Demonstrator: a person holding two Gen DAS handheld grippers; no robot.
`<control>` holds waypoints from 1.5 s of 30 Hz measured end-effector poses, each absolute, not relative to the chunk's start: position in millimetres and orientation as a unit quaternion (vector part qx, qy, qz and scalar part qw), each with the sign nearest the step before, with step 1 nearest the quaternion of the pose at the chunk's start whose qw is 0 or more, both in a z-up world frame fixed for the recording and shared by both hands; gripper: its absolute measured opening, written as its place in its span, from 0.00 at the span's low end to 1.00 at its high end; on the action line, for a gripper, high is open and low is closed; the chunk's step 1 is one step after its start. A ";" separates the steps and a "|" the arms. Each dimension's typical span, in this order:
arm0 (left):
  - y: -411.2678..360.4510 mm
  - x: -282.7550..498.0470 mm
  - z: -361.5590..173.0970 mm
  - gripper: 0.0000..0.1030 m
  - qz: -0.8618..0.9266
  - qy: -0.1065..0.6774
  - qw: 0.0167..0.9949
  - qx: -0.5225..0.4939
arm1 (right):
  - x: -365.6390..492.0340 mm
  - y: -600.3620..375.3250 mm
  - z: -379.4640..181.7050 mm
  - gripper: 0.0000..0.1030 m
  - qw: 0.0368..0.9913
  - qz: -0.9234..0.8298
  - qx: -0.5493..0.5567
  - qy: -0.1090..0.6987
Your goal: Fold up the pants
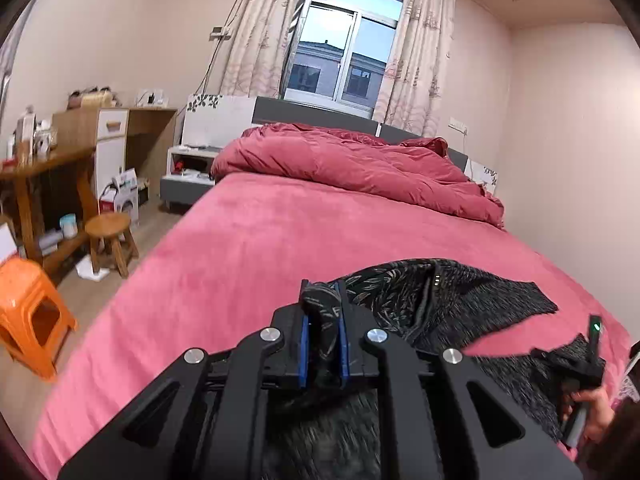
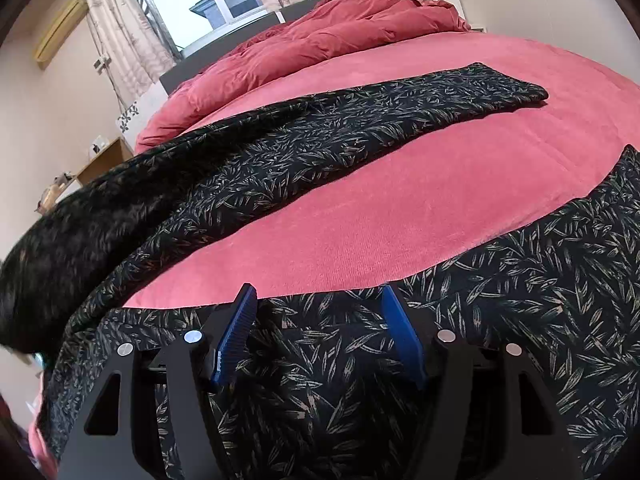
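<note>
Black pants with a pale leaf print (image 2: pixel 360 128) lie on the pink bed sheet (image 2: pixel 380 208), their two legs spread apart. My left gripper (image 1: pixel 323 292) is shut on a bunched edge of the pants (image 1: pixel 404 296) and holds it raised above the bed. My right gripper (image 2: pixel 318 300) is open, its blue pads (image 2: pixel 236 336) wide apart over the pants fabric near the front edge of the bed. The right gripper also shows in the left wrist view (image 1: pixel 580 364) at the lower right, held by a hand.
A rumpled red duvet (image 1: pixel 352 164) lies at the head of the bed. Left of the bed are an orange plastic stool (image 1: pixel 28 312), a small wooden stool (image 1: pixel 110 240), a wooden table (image 1: pixel 40 168) and a nightstand (image 1: pixel 188 176). A wall runs along the right side.
</note>
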State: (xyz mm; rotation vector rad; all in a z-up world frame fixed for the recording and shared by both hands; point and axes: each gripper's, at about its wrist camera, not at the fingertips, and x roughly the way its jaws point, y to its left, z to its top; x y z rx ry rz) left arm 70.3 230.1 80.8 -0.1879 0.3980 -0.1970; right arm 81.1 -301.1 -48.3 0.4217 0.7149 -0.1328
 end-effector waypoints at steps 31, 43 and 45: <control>248.2 45.6 54.9 0.10 -0.043 0.112 0.988 -0.101 | 208.9 -346.1 39.5 0.04 0.835 -0.024 0.403 0.374; 309.5 5.1 11.3 0.11 -0.056 0.147 0.952 -0.261 | -8.3 -320.2 12.1 0.04 0.845 0.022 0.376 0.380; 323.1 -3.0 -12.8 0.11 -0.052 0.179 0.933 -0.308 | -19.0 -323.4 -19.4 0.04 0.827 0.014 0.396 0.399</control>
